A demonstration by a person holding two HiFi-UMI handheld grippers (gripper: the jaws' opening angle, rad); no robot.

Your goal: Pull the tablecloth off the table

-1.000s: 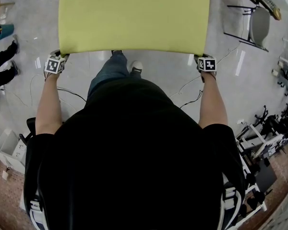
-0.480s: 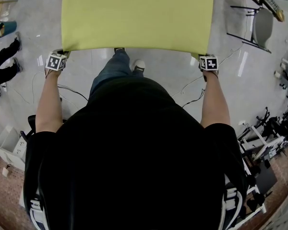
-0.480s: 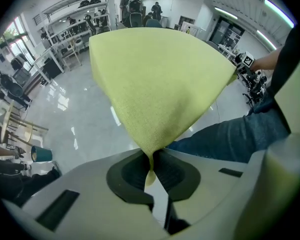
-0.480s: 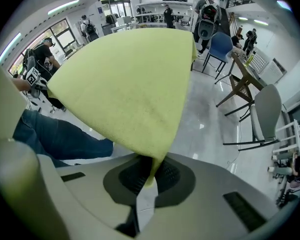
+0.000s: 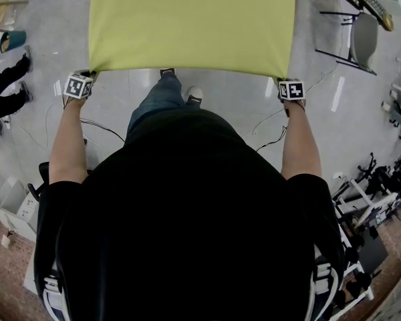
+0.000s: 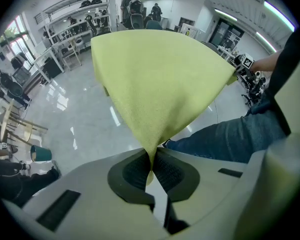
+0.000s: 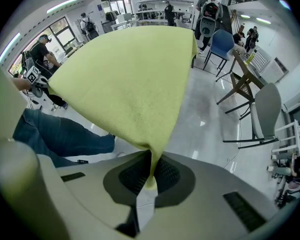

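A yellow-green tablecloth (image 5: 192,22) covers the table ahead of me, its near edge stretched taut between my hands. My left gripper (image 5: 83,79) is shut on the near left corner of the tablecloth (image 6: 155,89), the cloth pinched between the dark pads (image 6: 135,171). My right gripper (image 5: 285,83) is shut on the near right corner of the tablecloth (image 7: 130,84), which runs down between its pads (image 7: 167,174). The table itself is hidden beneath the cloth.
My legs and shoes (image 5: 192,96) stand just under the near edge. Chairs (image 5: 361,35) and a wooden table stand at the right, another person's legs (image 5: 3,89) at the left, cables (image 5: 97,129) on the glossy floor. Shelving and equipment (image 5: 377,186) crowd the right side.
Both grippers have closed onto the cloth's near corners. The near edge has drawn slightly toward me and now looks taut between the corners.
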